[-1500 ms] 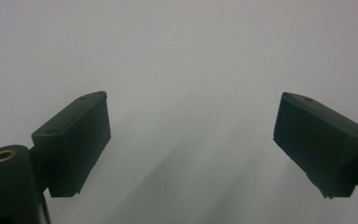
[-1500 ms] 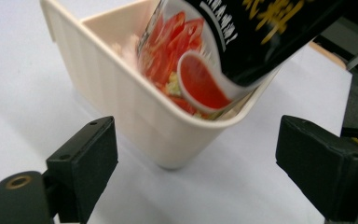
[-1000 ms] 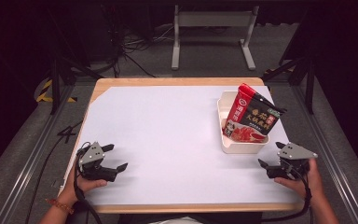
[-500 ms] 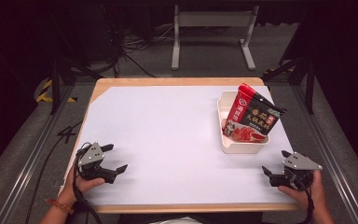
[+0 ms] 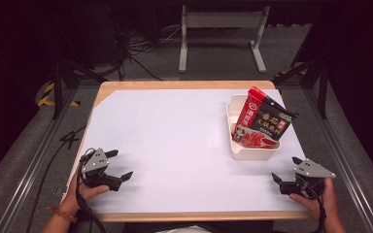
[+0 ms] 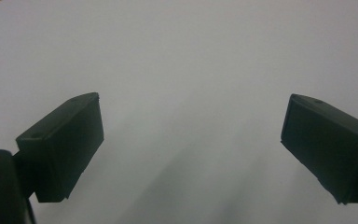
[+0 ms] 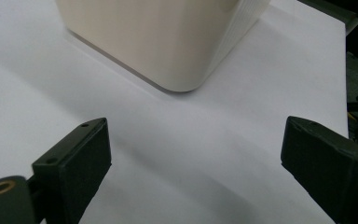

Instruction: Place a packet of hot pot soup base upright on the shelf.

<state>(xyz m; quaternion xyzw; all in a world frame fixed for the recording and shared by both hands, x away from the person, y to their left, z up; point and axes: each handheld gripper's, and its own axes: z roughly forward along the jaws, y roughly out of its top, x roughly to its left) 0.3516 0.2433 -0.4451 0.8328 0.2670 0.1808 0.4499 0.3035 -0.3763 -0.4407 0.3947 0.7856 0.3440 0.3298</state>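
A cream tray point(image 5: 234, 148) stands at the right of the white table, its rounded corner point(image 7: 177, 56) close ahead in the right gripper view. A red and black food pouch point(image 5: 262, 124) leans upright inside it. My right gripper point(image 5: 285, 170) rests at the table's front right corner, just in front of the tray, open and holding nothing; its jaws stand wide apart point(image 7: 196, 154). My left gripper point(image 5: 120, 165) lies at the front left, far from the tray, open with bare white surface between its jaws point(image 6: 191, 140).
The white sheet point(image 5: 175, 141) covers a wooden table whose edge shows at the back point(image 5: 175, 85). A metal stand point(image 5: 221, 34) and cables lie on the dark floor behind. Dark rails run along both sides of the table.
My right gripper has drawn back toward the front edge of the table, away from the tray. The left gripper has stayed where it was.
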